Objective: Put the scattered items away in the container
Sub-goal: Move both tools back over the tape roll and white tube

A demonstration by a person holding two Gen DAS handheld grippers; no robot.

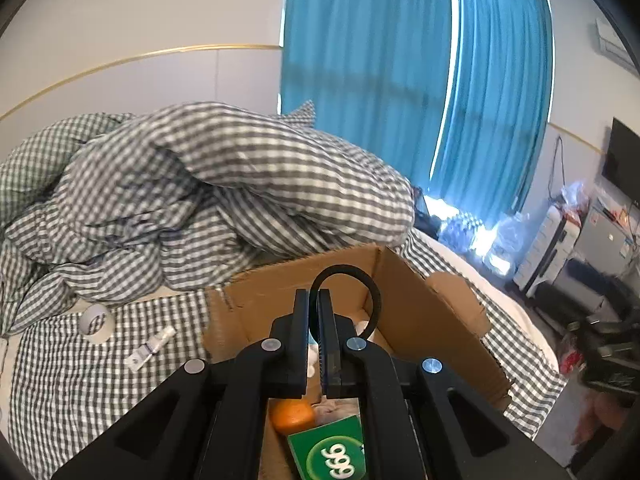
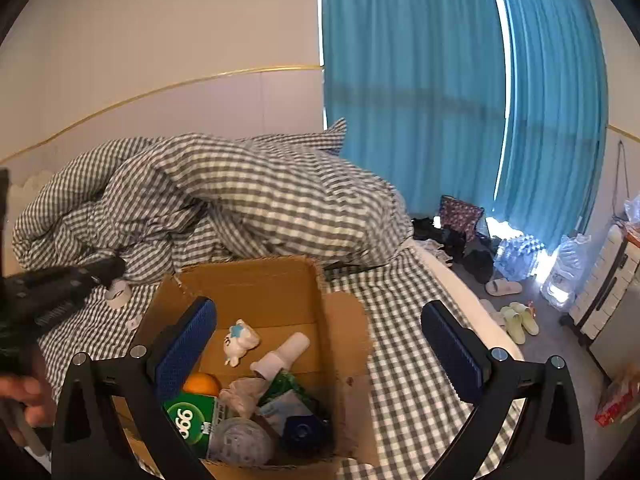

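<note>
The left tongs [image 1: 319, 300] are clamped shut on a black elastic hair loop [image 1: 362, 280], holding it above the open brown cardboard box [image 1: 420, 300] on the grey-checked bed [image 1: 80, 380]. The right tongs [image 2: 318, 340] are spread wide with nothing between them. Inside the box lie an orange fruit [image 2: 201, 385] and a green carton [image 2: 190, 420]. A white tape roll [image 1: 95, 323] and a small white tube [image 1: 150, 350] remain on the bed.

Left wrist view: close, looking down past its fingers [image 1: 306, 328] into the cardboard box [image 1: 432, 320]. Right wrist view: slightly farther back. Both share the box [image 2: 248, 280], bed and curtains.
</note>
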